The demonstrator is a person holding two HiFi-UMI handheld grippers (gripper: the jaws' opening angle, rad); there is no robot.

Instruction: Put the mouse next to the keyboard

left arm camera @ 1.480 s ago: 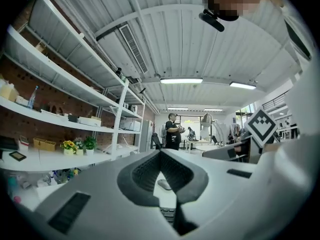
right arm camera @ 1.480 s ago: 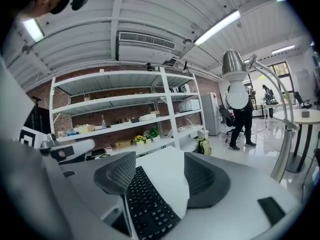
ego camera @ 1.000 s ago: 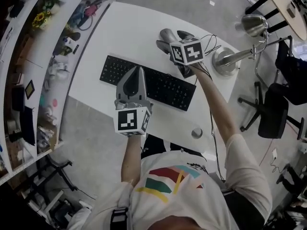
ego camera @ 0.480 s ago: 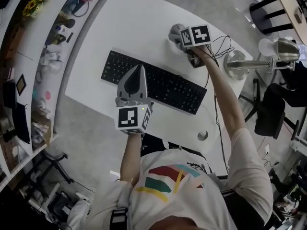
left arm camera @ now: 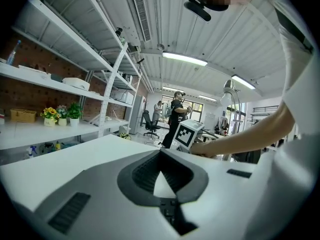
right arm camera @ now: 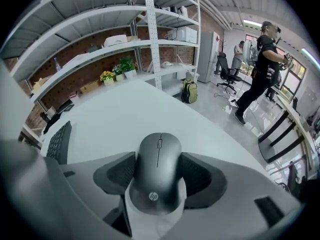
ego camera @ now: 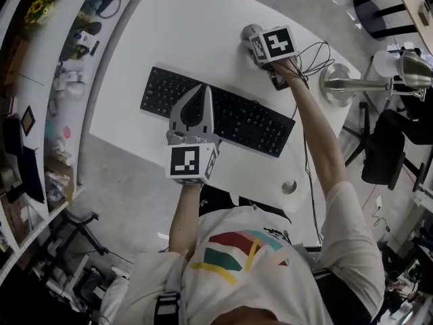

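Mouse (right arm camera: 159, 171) rests on counter (ego camera: 189, 39), beyond keyboard's (ego camera: 210, 110) far right corner; right gripper (right arm camera: 159, 159) closing on its flanks; left gripper (left arm camera: 161, 156) narrow, empty. Probably light, rigid, slippery; grip mid-flanks.

The mouse (right arm camera: 159, 174) is smooth, matt grey plastic. Left of it, the keyboard (ego camera: 216, 112) is matt black plastic. The table (ego camera: 183, 39) is smooth and white with a faint sheen. At the far right, the desk lamp (ego camera: 336, 87) is shiny bare metal.
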